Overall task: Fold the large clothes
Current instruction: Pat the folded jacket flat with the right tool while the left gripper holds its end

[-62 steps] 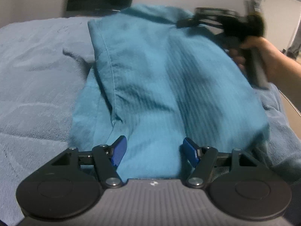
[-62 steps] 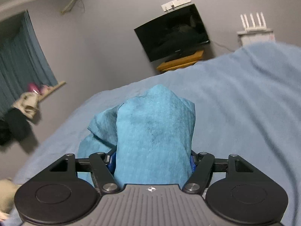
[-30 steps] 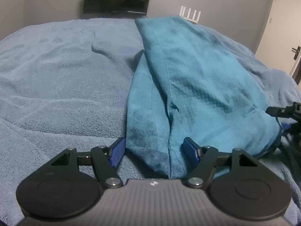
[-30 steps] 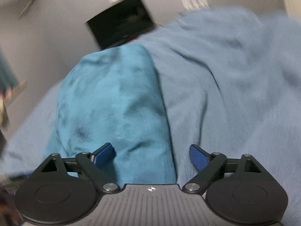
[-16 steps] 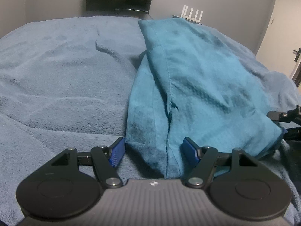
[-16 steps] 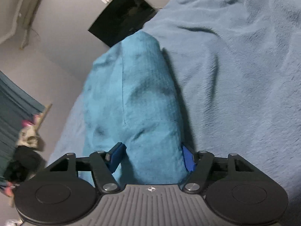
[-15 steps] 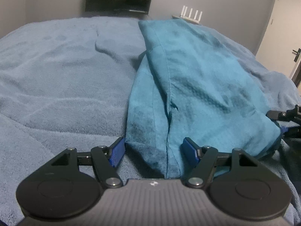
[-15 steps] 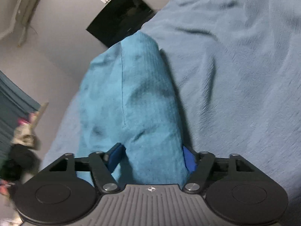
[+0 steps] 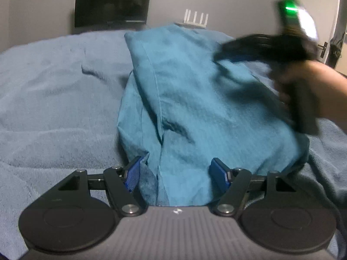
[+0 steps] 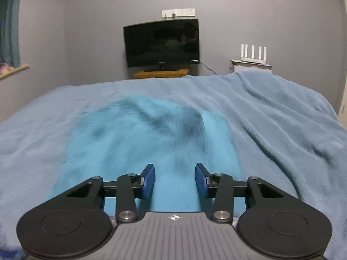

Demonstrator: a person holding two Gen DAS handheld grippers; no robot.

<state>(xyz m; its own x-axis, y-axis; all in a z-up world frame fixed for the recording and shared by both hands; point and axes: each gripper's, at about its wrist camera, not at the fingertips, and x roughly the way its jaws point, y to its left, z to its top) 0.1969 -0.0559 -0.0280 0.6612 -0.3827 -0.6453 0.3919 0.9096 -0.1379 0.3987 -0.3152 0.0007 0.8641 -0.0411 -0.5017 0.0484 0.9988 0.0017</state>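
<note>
A teal garment lies bunched and partly folded on a blue blanket. My left gripper is at its near edge with the jaws apart, and cloth lies between the blue pads. The right gripper, blurred, hovers over the garment's far right side, held by a hand. In the right wrist view the right gripper is open above the teal garment, with nothing between the pads.
The blue blanket covers the whole bed. A dark TV on a wooden stand and a white router stand by the grey far wall. A door is at the right.
The right gripper has let go of the garment's right edge and risen over the cloth, now facing the TV wall. The left gripper has stayed at the near edge.
</note>
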